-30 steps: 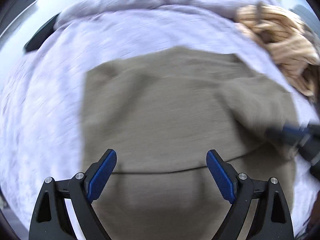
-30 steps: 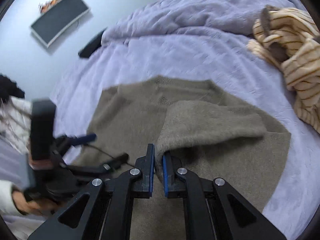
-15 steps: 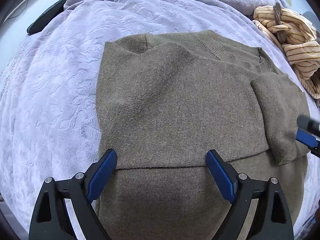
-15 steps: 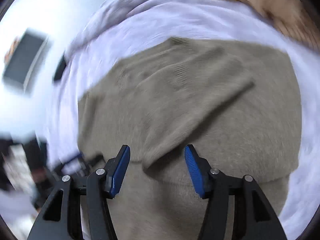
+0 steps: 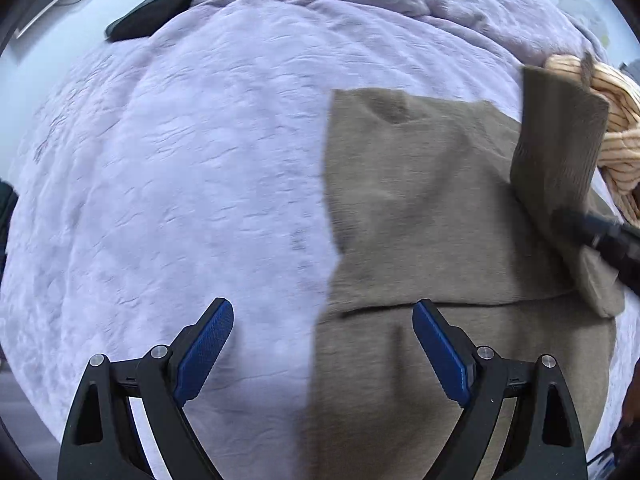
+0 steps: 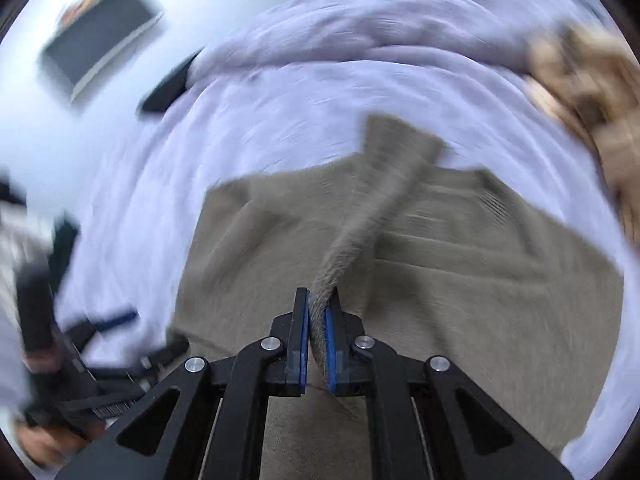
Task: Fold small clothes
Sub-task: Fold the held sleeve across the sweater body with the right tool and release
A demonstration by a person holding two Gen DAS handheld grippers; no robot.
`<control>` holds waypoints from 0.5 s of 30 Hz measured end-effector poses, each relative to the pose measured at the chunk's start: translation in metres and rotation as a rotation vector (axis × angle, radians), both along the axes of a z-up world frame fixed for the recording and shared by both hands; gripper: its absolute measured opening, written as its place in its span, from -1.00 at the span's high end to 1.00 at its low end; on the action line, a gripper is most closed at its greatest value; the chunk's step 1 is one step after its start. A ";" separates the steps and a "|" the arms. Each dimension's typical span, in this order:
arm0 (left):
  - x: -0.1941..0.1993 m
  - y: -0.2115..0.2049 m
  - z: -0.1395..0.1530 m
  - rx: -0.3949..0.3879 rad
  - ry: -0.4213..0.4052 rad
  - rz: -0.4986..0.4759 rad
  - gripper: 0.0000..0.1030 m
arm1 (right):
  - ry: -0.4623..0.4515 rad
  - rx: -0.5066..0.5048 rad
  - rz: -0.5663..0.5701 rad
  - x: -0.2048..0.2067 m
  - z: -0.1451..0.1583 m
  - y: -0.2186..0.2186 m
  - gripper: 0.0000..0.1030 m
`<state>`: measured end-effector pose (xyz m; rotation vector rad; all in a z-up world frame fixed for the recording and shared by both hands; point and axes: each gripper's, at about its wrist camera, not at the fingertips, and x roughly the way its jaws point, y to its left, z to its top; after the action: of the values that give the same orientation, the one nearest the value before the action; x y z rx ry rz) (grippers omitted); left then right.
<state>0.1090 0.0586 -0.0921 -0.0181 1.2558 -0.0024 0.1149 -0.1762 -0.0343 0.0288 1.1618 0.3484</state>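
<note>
An olive-brown knit sweater (image 5: 420,208) lies partly folded on a lilac bedspread (image 5: 180,168). My left gripper (image 5: 324,340) is open and empty, low over the sweater's left edge near the hem. My right gripper (image 6: 316,328) is shut on the sweater's sleeve (image 6: 384,184) and holds it lifted above the body (image 6: 480,280). In the left wrist view the raised sleeve (image 5: 560,140) stands at the right, with the right gripper (image 5: 600,236) dark below it. The left gripper (image 6: 100,332) shows blurred at the lower left of the right wrist view.
A striped cream and tan garment (image 5: 616,132) lies bunched at the bed's far right, also blurred in the right wrist view (image 6: 592,92). A dark flat object (image 5: 152,12) lies at the bed's far left edge. A grey wall panel (image 6: 100,48) hangs beyond.
My right gripper opened, then shut again on the sleeve and lifted it. My left gripper stayed open and shifted left toward the sweater's left edge.
</note>
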 end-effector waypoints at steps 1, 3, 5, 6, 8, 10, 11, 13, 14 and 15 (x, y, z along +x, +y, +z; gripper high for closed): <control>0.001 0.004 -0.001 0.002 0.003 0.017 -0.79 | 0.006 -0.056 0.071 -0.002 -0.007 0.020 0.76; -0.003 0.017 0.000 0.006 0.008 0.046 -0.79 | 0.026 -0.138 0.175 -0.009 -0.024 0.055 0.35; -0.005 0.027 0.002 0.012 0.007 0.061 -0.79 | 0.040 -0.150 0.221 -0.018 -0.031 0.071 0.17; -0.006 0.031 0.004 0.011 0.005 0.064 -0.79 | 0.042 -0.133 0.223 -0.024 -0.030 0.070 0.11; -0.009 0.035 0.006 0.001 0.004 0.062 -0.78 | 0.062 -0.097 0.187 -0.032 -0.023 0.057 0.08; -0.008 0.035 0.009 -0.024 0.006 0.051 -0.78 | 0.096 -0.042 0.108 -0.032 -0.018 0.035 0.08; -0.008 0.032 0.012 -0.042 0.005 0.043 -0.78 | 0.116 -0.008 0.052 -0.036 -0.014 0.016 0.08; -0.005 0.023 0.017 -0.076 -0.004 0.016 -0.78 | 0.154 0.055 -0.100 -0.040 -0.008 -0.026 0.07; -0.002 0.014 0.019 -0.093 -0.006 -0.005 -0.78 | 0.175 0.100 -0.216 -0.046 -0.007 -0.061 0.07; 0.002 0.005 0.020 -0.109 -0.007 -0.029 -0.78 | 0.185 0.125 -0.285 -0.054 -0.002 -0.081 0.07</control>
<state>0.1106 0.0637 -0.0723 -0.0937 1.2475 -0.0961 0.0609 -0.2573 -0.0368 0.3389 1.2975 0.1672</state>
